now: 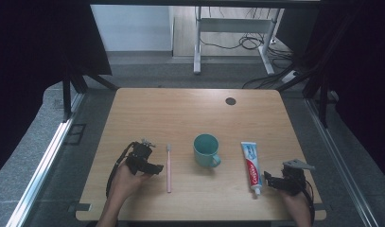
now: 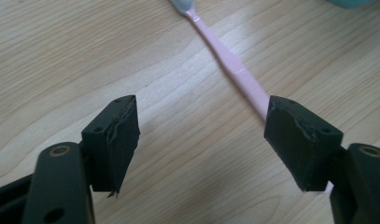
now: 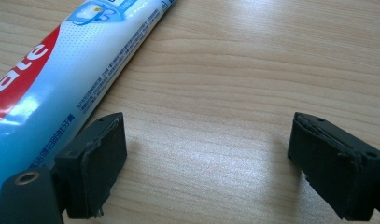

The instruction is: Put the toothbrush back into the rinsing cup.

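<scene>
A pink toothbrush [image 1: 169, 168] lies lengthwise on the wooden table [image 1: 180, 113], its head toward the far side. My left gripper [image 1: 157, 168] hovers just left of it, open. In the left gripper view the toothbrush [image 2: 234, 65] runs behind the right-hand jaw, and bare wood shows between the jaws of my left gripper [image 2: 201, 105]. A teal mug [image 1: 206, 150] stands in the middle. A toothpaste tube [image 1: 251, 165] lies to its right, cap toward me. My right gripper [image 1: 268, 179] sits open beside the cap end; in its own view the right gripper [image 3: 207, 121] frames bare wood, with the toothpaste tube [image 3: 61, 70] beyond the left-hand jaw.
A small dark round spot [image 1: 231, 100] marks the table's far right. The table's front edge runs just under both hands. Beyond the far edge stand a white desk frame [image 1: 197, 42] and loose cables on the floor [image 1: 249, 42].
</scene>
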The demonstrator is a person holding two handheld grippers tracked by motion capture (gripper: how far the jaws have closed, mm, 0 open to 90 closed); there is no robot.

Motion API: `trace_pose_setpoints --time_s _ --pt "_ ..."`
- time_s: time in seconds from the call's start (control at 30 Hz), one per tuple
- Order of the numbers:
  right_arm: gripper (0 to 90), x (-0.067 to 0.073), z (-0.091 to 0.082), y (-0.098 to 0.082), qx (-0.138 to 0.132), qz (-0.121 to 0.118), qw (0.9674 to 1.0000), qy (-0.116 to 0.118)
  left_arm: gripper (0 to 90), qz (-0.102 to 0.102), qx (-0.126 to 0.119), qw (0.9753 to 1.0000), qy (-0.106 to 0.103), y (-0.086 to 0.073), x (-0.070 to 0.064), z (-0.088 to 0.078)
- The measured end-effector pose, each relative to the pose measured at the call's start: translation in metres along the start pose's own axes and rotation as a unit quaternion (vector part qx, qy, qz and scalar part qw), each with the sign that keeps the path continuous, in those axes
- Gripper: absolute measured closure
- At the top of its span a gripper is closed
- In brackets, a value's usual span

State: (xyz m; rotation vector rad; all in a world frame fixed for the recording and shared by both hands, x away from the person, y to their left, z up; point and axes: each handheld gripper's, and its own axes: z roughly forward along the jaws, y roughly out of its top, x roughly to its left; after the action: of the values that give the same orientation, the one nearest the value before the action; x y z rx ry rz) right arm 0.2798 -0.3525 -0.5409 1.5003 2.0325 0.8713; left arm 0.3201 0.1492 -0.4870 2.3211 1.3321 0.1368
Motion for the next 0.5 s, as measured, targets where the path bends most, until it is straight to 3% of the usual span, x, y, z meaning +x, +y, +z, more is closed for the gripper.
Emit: trace_pose_setpoints --time_s 0.5 --pt "11.3 0.000 0.000 0.000 0.000 -0.001 1.0000 0.001 34.6 0.005 0.054 0.9985 -0.007 0.026 -0.017 0.022"
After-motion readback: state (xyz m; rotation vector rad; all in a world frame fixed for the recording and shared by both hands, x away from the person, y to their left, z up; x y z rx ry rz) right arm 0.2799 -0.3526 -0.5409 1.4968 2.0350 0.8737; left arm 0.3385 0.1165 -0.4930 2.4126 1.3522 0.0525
